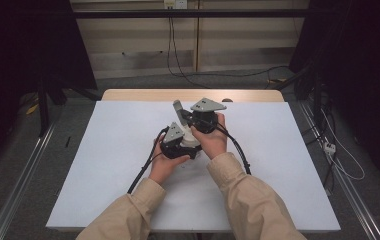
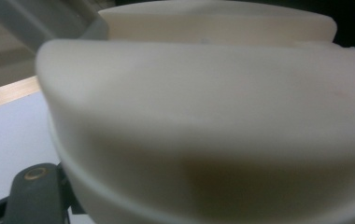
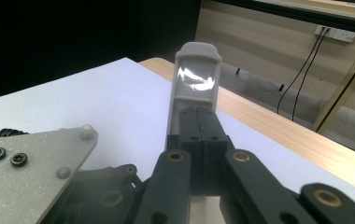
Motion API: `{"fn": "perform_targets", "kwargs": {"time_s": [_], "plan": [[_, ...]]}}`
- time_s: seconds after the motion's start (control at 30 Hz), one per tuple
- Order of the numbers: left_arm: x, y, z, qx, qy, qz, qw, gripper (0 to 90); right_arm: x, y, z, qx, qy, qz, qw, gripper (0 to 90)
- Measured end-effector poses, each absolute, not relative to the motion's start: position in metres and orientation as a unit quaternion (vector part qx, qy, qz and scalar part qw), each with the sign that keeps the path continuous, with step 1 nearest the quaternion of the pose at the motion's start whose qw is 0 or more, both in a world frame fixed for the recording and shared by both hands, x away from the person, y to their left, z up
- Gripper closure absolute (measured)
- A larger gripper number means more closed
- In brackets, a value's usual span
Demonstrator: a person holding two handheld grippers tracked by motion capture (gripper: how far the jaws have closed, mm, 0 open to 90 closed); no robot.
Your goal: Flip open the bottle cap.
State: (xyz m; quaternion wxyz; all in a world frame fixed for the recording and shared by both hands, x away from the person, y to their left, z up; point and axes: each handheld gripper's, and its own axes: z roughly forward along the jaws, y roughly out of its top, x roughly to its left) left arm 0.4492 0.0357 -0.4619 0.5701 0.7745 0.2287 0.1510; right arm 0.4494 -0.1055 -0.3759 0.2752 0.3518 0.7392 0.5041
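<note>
Just above the middle of the white table [image 1: 103, 165], the right tongs [image 3: 199, 126] are pinched on a grey upright piece [image 3: 195, 77] while the left tongs [image 1: 190, 147] clamp its cream body [image 2: 203, 121]; judging by this, the next move is easing them apart.

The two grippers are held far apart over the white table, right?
Not quite. The left gripper and the right gripper are held close together, almost side by side, over the middle of the white table. The high view shows it.
</note>
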Motion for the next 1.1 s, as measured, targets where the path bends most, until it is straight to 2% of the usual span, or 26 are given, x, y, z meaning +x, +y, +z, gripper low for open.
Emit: {"fn": "perform_targets", "kwargs": {"time_s": [1.1], "plan": [[0.4491,0.0354,-0.4619,0.773,0.234,0.156,0.569,18.8,0.4567,-0.0985,-0.3801,0.356,0.74,0.503,0.271,90.0]]}}
